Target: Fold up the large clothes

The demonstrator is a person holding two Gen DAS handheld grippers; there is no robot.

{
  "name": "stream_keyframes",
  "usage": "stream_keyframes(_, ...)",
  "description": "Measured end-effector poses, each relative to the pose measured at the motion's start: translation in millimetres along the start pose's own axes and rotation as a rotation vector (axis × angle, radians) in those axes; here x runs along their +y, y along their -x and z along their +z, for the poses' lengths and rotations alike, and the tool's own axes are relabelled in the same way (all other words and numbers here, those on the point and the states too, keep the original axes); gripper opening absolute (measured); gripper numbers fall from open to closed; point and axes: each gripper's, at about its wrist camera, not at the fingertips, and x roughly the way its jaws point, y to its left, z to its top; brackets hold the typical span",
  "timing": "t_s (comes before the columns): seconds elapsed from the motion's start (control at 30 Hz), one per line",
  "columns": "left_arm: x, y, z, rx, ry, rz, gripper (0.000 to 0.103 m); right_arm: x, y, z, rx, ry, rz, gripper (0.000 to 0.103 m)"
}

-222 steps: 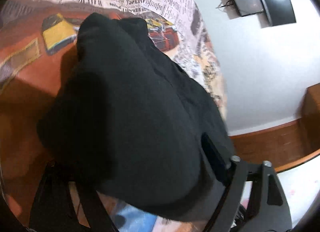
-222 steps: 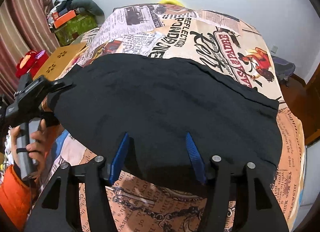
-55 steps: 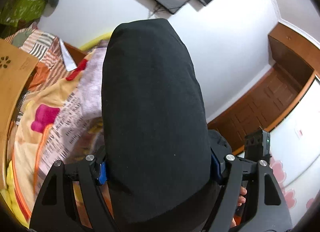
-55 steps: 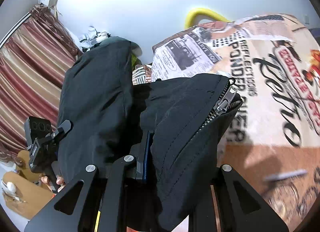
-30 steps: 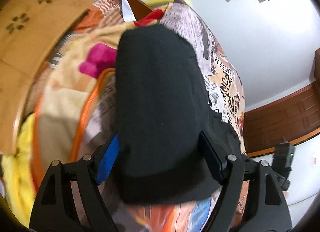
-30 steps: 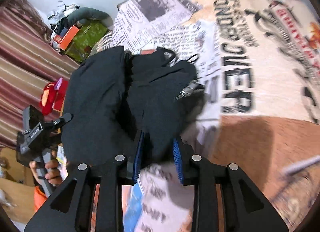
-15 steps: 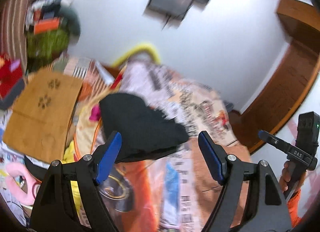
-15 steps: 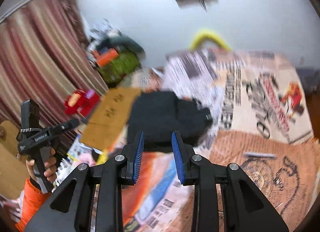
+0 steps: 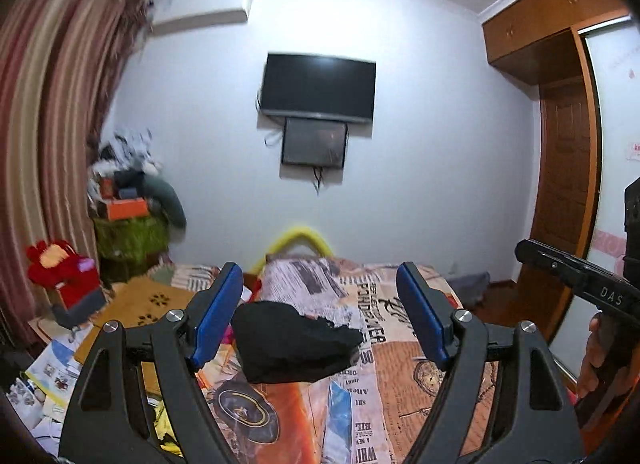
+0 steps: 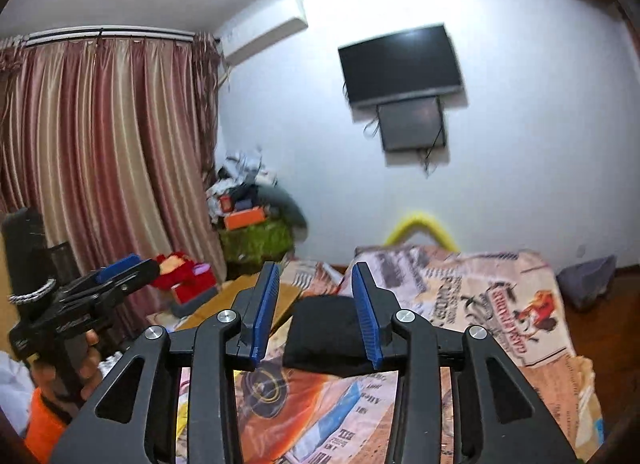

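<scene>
The black garment (image 9: 294, 342) lies folded into a compact bundle on the bed's printed cover (image 9: 400, 396); it also shows in the right wrist view (image 10: 326, 338). My left gripper (image 9: 320, 318) is open and empty, held back from and above the bundle. My right gripper (image 10: 316, 314) is open and empty, raised well short of the bundle. Each gripper shows in the other's view: the right at the far right (image 9: 576, 280), the left at the left edge (image 10: 116, 276).
A wooden board (image 9: 148, 304) and loose papers (image 9: 52, 376) lie left of the bed. Red toys (image 9: 64, 268) and a cluttered green stack (image 9: 128, 232) stand by the curtain (image 10: 100, 152). A TV (image 9: 318, 88) hangs on the far wall. A wooden door (image 9: 564, 204) is at right.
Both grippers let go of the black garment, which now lies folded on the bed. Both have pulled back and lifted, now facing the far wall.
</scene>
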Motion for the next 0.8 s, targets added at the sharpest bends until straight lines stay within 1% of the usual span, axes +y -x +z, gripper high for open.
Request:
stream_keyframes(0.03, -4, 7, -4, -0.014, -0.008, 0.008, 0.078, 3, 3, -1, -0.013, 0.014, -0.011, 0.035)
stream_keyframes(0.07, -8, 13, -6, -0.025, -0.017, 0.022, 0.078, 6, 7, -2, -0.025, 0.027, -0.022, 0.038)
stream_keyframes(0.1, -13, 18, -9, -0.04, -0.028, 0.043, 0.078, 9, 10, -3, -0.036, 0.038, -0.033, 0.045)
stream_keyframes(0.13, -17, 23, -12, -0.055, -0.041, 0.064, 0.078, 10, 12, -5, -0.047, 0.044, -0.041, 0.049)
stream_keyframes(0.2, -21, 30, -15, -0.073, -0.052, 0.08, 0.082, 14, 16, -7, -0.073, 0.058, -0.059, 0.062)
stream_keyframes(0.23, -23, 33, -17, -0.077, -0.051, 0.081, 0.089, 16, 18, -8, -0.083, 0.069, -0.069, 0.064)
stream_keyframes(0.27, -24, 35, -18, -0.08, -0.047, 0.084, 0.098, 19, 18, -9, -0.09, 0.08, -0.082, 0.071)
stream_keyframes(0.3, -25, 36, -19, -0.088, -0.044, 0.089, 0.1, 21, 19, -9, -0.094, 0.087, -0.09, 0.076)
stream_keyframes(0.33, -27, 39, -21, -0.095, -0.044, 0.091, 0.102, 23, 20, -9, -0.099, 0.094, -0.1, 0.079)
stream_keyframes(0.37, -28, 39, -21, -0.095, -0.048, 0.096, 0.102, 24, 20, -9, -0.102, 0.098, -0.105, 0.083)
stream_keyframes(0.4, -29, 40, -22, -0.094, -0.052, 0.098, 0.102, 25, 18, -8, -0.104, 0.1, -0.107, 0.085)
stream_keyframes(0.5, -32, 40, -24, -0.094, -0.062, 0.103, 0.102, 26, 18, -7, -0.101, 0.093, -0.113, 0.086)
stream_keyframes(0.63, -32, 42, -26, -0.092, -0.063, 0.097, 0.102, 24, 14, -5, -0.083, 0.071, -0.099, 0.086)
stream_keyframes(0.8, -30, 42, -26, -0.092, -0.056, 0.092, 0.102, 22, 17, -13, -0.07, 0.059, -0.088, 0.086)
